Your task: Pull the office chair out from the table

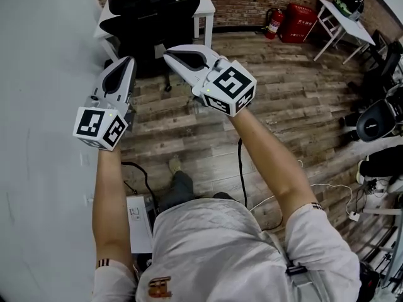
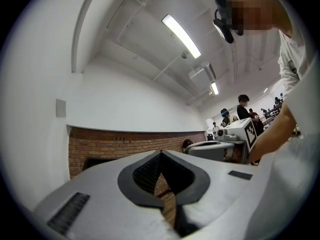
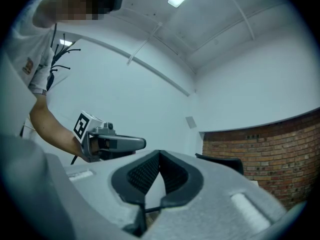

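Observation:
A black office chair [image 1: 151, 24] stands pushed in at a white table [image 1: 204, 5] at the top of the head view. Its backrest top edge [image 3: 222, 163] shows dark in the right gripper view. My left gripper [image 1: 128, 61] is held out in front of the person, short of the chair and to its left, shut with nothing in it. My right gripper [image 1: 169, 55] is also shut and empty, its tip over the chair's near edge in the head view and apart from it. In each gripper view the jaws [image 2: 160, 154] [image 3: 159, 154] meet at the tip.
A pale wall [image 1: 38, 137] runs along the left. Wooden plank floor [image 1: 283, 99] spreads to the right. A red fire extinguisher [image 1: 274, 22] and red box [image 1: 300, 22] stand by the brick wall. Another white table [image 1: 343, 21] stands top right, and chairs and cables [image 1: 371, 124] crowd the right edge.

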`<action>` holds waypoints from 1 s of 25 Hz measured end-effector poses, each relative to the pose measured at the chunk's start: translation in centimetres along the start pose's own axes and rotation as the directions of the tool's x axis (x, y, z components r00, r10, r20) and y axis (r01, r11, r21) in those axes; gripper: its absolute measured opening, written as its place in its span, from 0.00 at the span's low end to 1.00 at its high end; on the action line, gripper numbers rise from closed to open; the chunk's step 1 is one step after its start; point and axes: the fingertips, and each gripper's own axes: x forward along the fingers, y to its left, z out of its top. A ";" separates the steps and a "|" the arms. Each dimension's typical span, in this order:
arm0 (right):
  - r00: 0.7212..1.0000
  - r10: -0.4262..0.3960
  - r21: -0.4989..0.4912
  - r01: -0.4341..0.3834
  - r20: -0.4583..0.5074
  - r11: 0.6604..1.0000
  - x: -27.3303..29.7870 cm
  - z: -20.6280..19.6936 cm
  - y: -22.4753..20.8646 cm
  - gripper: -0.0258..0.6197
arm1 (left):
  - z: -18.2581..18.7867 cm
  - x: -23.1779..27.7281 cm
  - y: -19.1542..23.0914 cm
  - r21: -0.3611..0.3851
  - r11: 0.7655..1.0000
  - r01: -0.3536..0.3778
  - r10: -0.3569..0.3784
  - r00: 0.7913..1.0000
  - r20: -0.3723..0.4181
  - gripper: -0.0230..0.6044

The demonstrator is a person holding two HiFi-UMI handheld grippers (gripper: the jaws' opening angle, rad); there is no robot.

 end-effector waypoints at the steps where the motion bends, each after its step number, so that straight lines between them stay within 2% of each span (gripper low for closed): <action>1: 1.000 -0.002 -0.002 0.002 -0.002 1.000 0.8 -0.4 -0.8 0.04 | -0.3 0.6 1.0 0.001 1.000 0.000 0.000 1.000 0.001 0.04; 14: 0.998 -0.052 -0.020 0.052 -0.046 0.998 13.9 -4.9 -11.3 0.04 | -4.0 8.6 17.0 0.021 0.999 0.036 -0.036 0.999 -0.009 0.04; 25: 0.985 -0.121 -0.035 0.118 -0.125 0.992 18.8 -9.0 -17.4 0.04 | -7.7 12.5 25.6 0.055 0.995 0.084 -0.080 0.995 -0.064 0.04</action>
